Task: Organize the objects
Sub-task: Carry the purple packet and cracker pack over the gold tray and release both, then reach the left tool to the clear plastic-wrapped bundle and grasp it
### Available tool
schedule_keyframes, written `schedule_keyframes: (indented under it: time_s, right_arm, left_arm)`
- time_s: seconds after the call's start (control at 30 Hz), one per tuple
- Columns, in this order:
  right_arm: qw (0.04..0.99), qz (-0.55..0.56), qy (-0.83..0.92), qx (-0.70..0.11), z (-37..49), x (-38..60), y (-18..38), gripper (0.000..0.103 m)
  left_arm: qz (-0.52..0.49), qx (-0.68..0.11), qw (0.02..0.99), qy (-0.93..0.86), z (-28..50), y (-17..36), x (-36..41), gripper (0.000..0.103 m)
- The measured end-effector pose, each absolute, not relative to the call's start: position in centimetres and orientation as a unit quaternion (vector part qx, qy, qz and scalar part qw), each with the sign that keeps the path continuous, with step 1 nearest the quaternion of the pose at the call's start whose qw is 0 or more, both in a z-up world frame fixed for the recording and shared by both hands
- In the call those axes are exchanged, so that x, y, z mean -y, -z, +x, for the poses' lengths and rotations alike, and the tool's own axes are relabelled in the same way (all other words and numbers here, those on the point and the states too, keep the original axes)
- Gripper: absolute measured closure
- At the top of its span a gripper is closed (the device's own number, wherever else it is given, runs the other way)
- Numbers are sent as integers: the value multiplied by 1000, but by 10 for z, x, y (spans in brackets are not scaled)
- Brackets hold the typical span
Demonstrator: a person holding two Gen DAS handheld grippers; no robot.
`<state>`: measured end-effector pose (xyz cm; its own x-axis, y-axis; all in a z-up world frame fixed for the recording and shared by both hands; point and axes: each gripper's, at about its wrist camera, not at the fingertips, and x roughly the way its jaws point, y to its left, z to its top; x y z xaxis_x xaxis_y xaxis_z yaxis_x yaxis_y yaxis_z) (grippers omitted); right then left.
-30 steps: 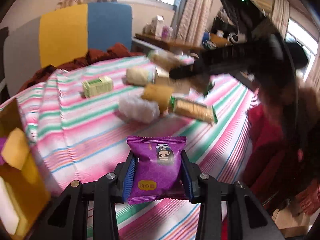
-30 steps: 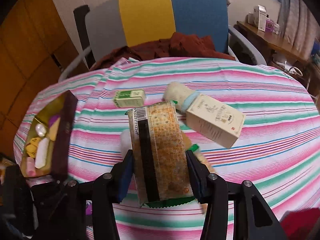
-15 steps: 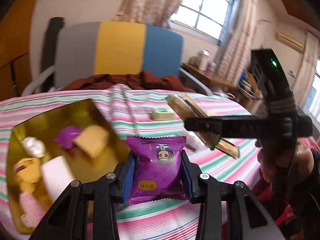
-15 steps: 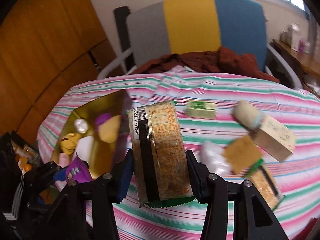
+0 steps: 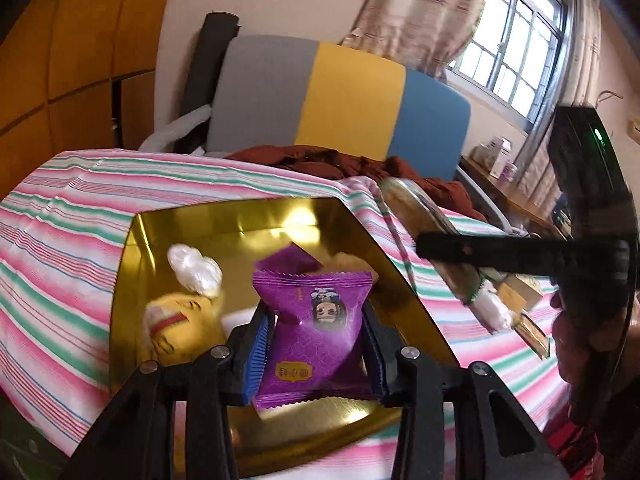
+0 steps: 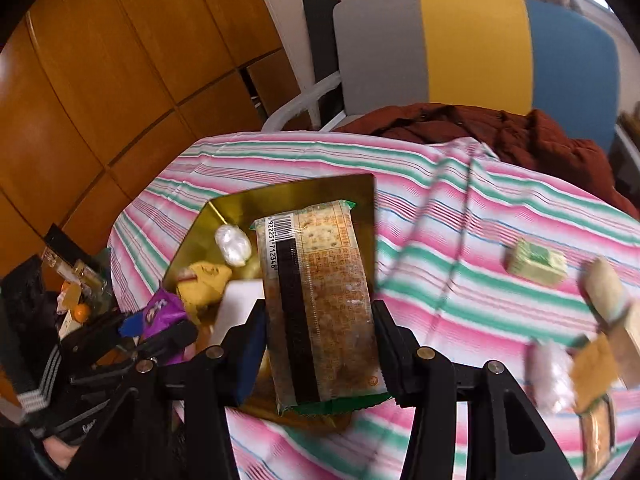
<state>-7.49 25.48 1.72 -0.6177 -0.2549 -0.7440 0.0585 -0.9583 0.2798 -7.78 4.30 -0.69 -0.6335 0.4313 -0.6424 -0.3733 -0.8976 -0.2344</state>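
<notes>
The left gripper [image 5: 316, 344] clamps a purple snack packet [image 5: 314, 330] printed with a cartoon face, held above the gold tray [image 5: 240, 220] just ahead. The right gripper [image 6: 320, 344] clamps a long cracker pack [image 6: 320, 304] with a barcode, hiding part of that tray. Snacks to its right on the striped desk [image 6: 460, 240] are blurred.

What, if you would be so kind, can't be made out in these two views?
- Left view: tray floor behind the purple packet, hidden by it and the left gripper.
- Right view: snacks at right, blurred.
- Right view: tray contents under the cracker pack held by the right gripper.
</notes>
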Motion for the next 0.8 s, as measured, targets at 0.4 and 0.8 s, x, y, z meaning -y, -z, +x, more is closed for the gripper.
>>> schedule_keyframes:
  time_s: [0.4,0.8]
  right_arm:
    - [69,415,900,114,-108,-236,-20,23]
    - [-9,415,904,103,-23,-279,-3,9]
  left_arm:
    - [-385,46,186,-903,-76,18,-31,36]
    - [-384,21,232,-894,-55,11,-67,37]
